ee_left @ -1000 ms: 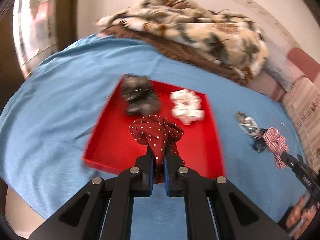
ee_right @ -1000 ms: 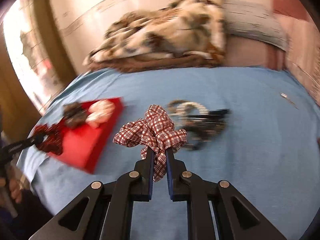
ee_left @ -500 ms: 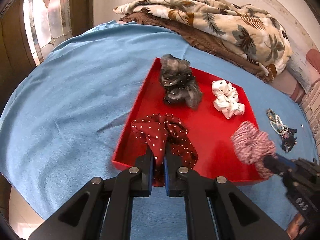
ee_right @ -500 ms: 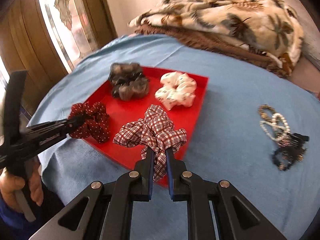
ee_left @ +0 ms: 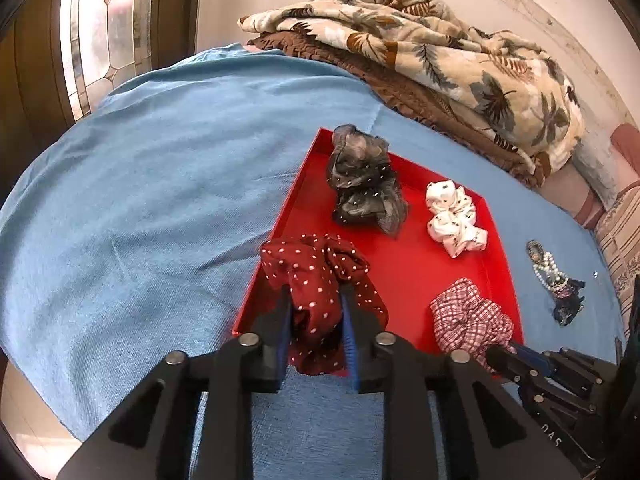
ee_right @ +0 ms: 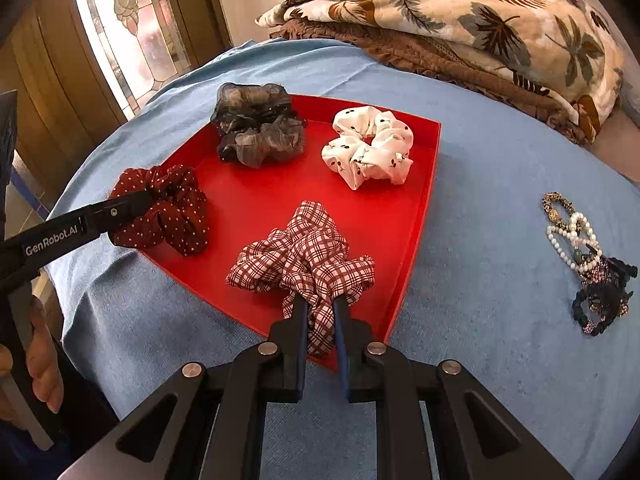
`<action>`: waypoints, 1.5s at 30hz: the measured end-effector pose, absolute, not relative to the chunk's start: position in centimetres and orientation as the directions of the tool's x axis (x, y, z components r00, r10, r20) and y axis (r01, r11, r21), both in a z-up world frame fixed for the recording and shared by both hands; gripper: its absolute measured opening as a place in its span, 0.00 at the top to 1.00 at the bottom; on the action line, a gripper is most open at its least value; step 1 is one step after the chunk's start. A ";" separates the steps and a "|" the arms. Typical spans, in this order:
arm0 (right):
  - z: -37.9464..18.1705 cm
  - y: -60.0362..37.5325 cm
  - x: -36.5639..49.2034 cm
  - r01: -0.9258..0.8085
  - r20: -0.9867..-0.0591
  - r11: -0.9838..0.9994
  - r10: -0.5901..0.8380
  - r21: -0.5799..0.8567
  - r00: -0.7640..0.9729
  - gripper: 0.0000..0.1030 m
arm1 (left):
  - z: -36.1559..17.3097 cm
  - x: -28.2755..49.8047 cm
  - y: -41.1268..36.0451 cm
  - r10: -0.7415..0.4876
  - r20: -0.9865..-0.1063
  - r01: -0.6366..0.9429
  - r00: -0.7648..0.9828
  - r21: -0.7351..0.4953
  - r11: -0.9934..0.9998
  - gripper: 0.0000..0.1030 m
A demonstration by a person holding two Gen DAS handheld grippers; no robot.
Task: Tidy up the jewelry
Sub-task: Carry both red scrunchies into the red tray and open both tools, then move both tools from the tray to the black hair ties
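Bead jewelry point(ee_right: 580, 248) beside red tray point(ee_right: 424, 216)

The left claw point(ee_left: 314, 320) has its fingers spread on both sides of the dark red dotted scrunchie point(ee_left: 320, 280), at 6 o'clock. This scrunchie lies on the near left corner of the red tray point(ee_left: 404, 276). At 4 o'clock the right claw point(ee_left: 502, 354) touches the checked scrunchie point(ee_left: 468, 316); the grey scrunchie point(ee_left: 364, 184) and the white scrunchie point(ee_left: 454, 218) lie towards 1 o'clock.
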State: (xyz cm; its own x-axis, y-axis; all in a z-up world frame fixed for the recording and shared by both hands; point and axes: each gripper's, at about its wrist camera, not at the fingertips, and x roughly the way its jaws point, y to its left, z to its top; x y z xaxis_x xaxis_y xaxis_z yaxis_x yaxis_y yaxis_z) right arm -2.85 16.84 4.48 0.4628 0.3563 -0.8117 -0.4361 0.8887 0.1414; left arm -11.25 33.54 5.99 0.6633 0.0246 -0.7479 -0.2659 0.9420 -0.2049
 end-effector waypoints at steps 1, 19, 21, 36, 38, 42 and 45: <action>4.5 16.8 -2.9 -0.435 -0.811 0.889 0.355 0.141 0.464 0.84 | 6.2 -11.4 33.6 0.020 -0.739 -0.264 0.674 -0.216 0.940 0.69; 8.5 13.8 -7.3 -0.440 -0.735 0.891 0.374 0.116 0.565 0.40 | 7.9 -12.4 33.2 0.043 -0.675 -0.270 0.736 -0.235 0.934 0.50; 8.8 11.8 -8.1 -0.412 -0.734 0.905 0.351 0.107 0.581 0.40 | 8.0 -12.4 32.8 0.044 -0.672 -0.264 0.740 -0.230 0.937 0.48; 13.8 -8.5 -12.9 -0.022 -0.697 0.991 0.108 0.131 0.709 0.33 | 8.9 -16.1 28.2 0.072 -0.654 -0.209 0.753 -0.134 0.969 0.47; 14.5 -11.0 -12.2 0.011 -0.682 0.987 0.102 0.159 0.724 0.33 | 9.7 -17.1 26.4 0.041 -0.655 -0.165 0.755 -0.129 0.978 0.47; 14.2 -13.5 -9.8 0.042 -0.675 0.982 0.096 0.186 0.732 0.33 | 11.4 -17.6 22.1 -0.020 -0.666 -0.064 0.746 -0.102 0.993 0.43; 13.2 -14.6 -7.8 0.053 -0.685 0.976 0.110 0.212 0.720 0.33 | 12.3 -16.5 17.8 -0.068 -0.672 0.033 0.738 -0.065 0.997 0.38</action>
